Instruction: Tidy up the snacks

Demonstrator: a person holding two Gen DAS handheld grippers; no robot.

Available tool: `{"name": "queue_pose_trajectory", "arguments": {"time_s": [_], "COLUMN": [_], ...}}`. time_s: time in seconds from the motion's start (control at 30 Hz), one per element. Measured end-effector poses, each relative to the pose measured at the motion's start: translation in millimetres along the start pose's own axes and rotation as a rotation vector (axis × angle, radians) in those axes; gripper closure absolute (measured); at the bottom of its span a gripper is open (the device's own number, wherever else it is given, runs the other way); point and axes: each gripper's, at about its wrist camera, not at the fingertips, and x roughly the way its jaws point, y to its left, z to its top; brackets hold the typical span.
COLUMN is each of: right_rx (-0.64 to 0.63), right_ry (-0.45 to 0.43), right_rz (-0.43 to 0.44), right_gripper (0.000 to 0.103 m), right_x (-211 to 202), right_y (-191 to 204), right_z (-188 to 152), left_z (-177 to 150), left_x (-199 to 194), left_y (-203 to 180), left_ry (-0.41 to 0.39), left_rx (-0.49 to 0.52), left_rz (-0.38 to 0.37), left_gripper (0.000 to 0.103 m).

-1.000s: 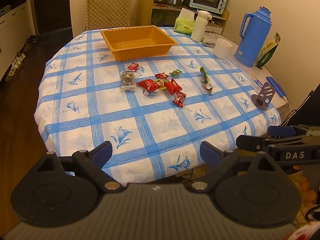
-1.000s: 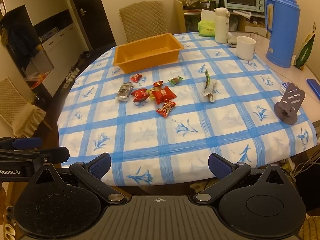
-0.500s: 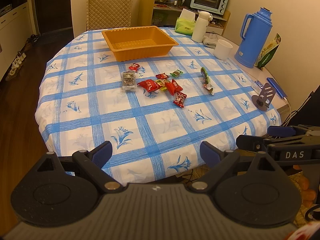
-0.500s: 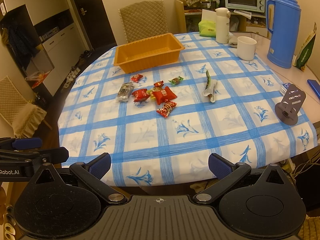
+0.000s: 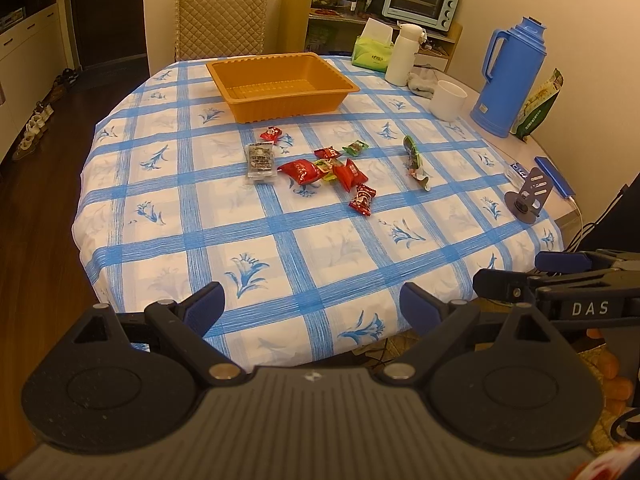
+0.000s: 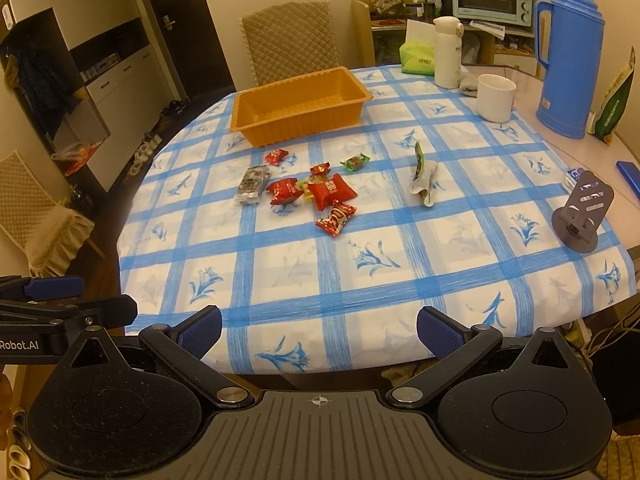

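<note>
Several wrapped snacks lie mid-table: red packets, a clear dark packet, a small green candy and a long green-white wrapper. An empty orange tray stands behind them. My left gripper is open and empty, held over the table's near edge. My right gripper is open and empty, also at the near edge. Each gripper shows from the side in the other's view.
The round table has a blue-checked cloth. At the right stand a blue thermos, white mug, white bottle, tissue pack, grey phone stand and green bag. A chair is behind the table.
Both views have shifted slightly, with the table appearing a little nearer. Nothing on the table has moved. Both grippers stay open.
</note>
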Motion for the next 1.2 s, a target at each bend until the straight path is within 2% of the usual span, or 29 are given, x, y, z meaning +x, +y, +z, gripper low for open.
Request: {"name": "queue_pose_trajectory", "arguments": {"time_s": [1.2], "right_rx": [-0.001], "right_ry": [0.000], "right_rz": [0.000], "right_gripper": [0.000], "right_x": [4.7], "right_y": [2.8], "right_z": [2.5], "left_z": [0.0], "left_x": [-0.1], "left_y": [0.1], "left_ry": [-0.001], "left_rx": [-0.002], "left_rz": [-0.003], "left_gripper": [0.009]}}
